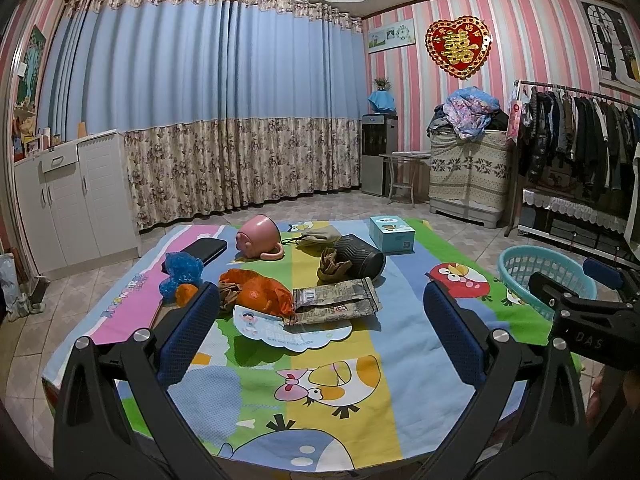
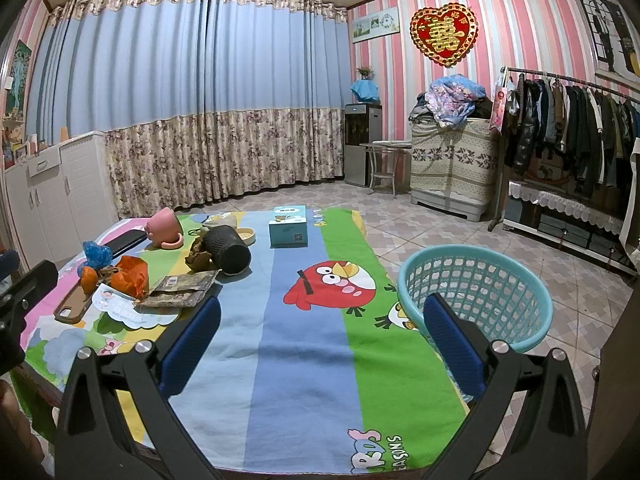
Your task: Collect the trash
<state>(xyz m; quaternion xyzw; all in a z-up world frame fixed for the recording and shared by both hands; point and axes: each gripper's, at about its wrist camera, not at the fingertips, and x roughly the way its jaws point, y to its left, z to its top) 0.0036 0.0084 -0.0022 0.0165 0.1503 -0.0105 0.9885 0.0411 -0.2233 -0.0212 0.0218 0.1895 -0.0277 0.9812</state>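
A: The left hand-held gripper [image 1: 320, 320] is hovering released over the near edge of the worktop [image 1: 320, 400], blue pads spread wide and holding nothing. The right hand-held gripper [image 2: 322, 334] is hanging just as wide and just as empty, further to the right.

B: So nothing is being grasped yet. Where is the trash lying?

A: Just ahead of the left one: an orange plastic bag [image 1: 256, 294] is sitting crumpled, with a printed foil wrapper [image 1: 336, 300] touching it on the right and a white paper card [image 1: 288, 332] lying under both. A blue crinkled wrapper [image 1: 180, 274] is further left, and brown scraps [image 1: 332, 266] are leaning against a tipped black cup [image 1: 356, 256].

B: And the bin?

A: A teal basket [image 2: 476, 292] is standing off the worktop's right side, right in front of the right gripper.

B: Then I'd be starting with the foil wrapper, since it's lying on top and nearest.

A: Agreed. I'd be lowering the left pads to straddle its raised folded edge, pinching only that, so the card beneath isn't getting dragged along, and steering clear of the pink mug [image 1: 258, 238] and tissue box [image 1: 390, 234], which probably aren't trash.
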